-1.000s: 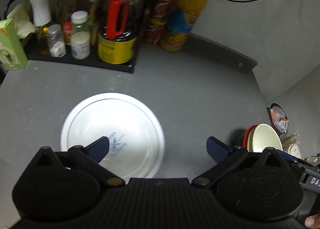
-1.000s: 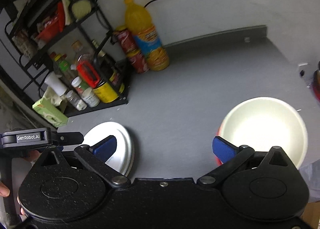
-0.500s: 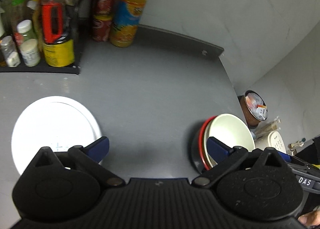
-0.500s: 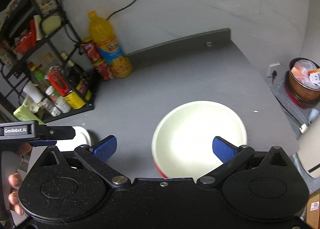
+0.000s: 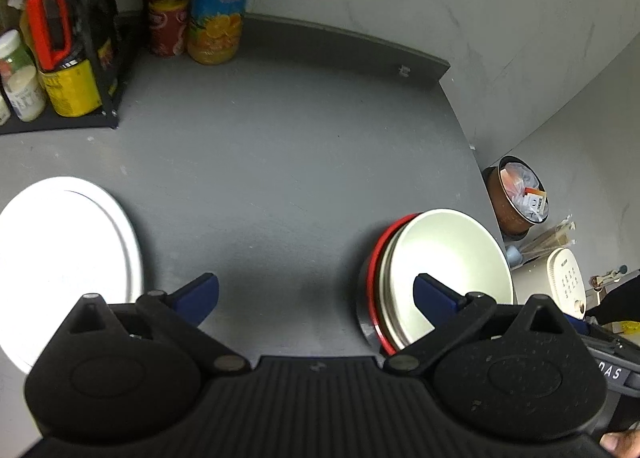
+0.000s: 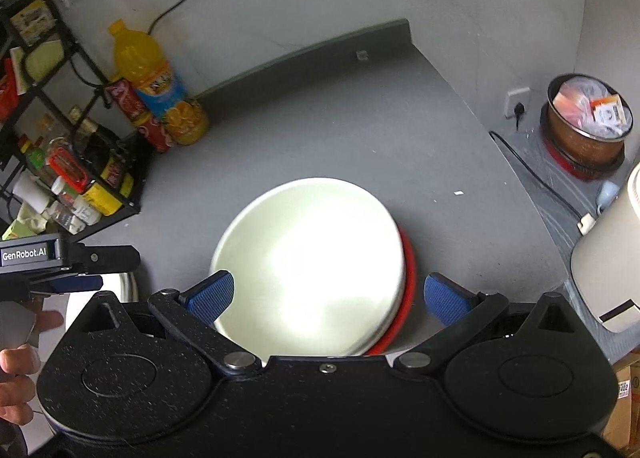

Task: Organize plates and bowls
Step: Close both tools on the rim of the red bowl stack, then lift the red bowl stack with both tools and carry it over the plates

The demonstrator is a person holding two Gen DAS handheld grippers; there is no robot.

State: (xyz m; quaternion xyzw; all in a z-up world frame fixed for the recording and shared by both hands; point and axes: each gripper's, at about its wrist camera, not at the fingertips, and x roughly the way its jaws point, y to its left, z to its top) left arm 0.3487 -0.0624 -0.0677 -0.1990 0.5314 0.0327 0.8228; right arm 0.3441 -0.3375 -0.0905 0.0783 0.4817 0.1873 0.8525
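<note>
We see a grey table [image 5: 280,161] by a grey wall, with a rack [image 6: 80,161] of bottles at the back left. Our left claw [image 5: 316,294] is wide open over bare table, with a white plate [image 5: 60,258] lying flat to its left. Our right claw [image 6: 326,296] is wide open too, holding nothing, its blue fingers [image 6: 210,296] on both sides of the cream bowl [image 6: 308,262], which sits in a red bowl [image 6: 406,298].

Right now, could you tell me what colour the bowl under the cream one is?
Red bowl; only its rim shows, clearest in the left wrist view.
</note>
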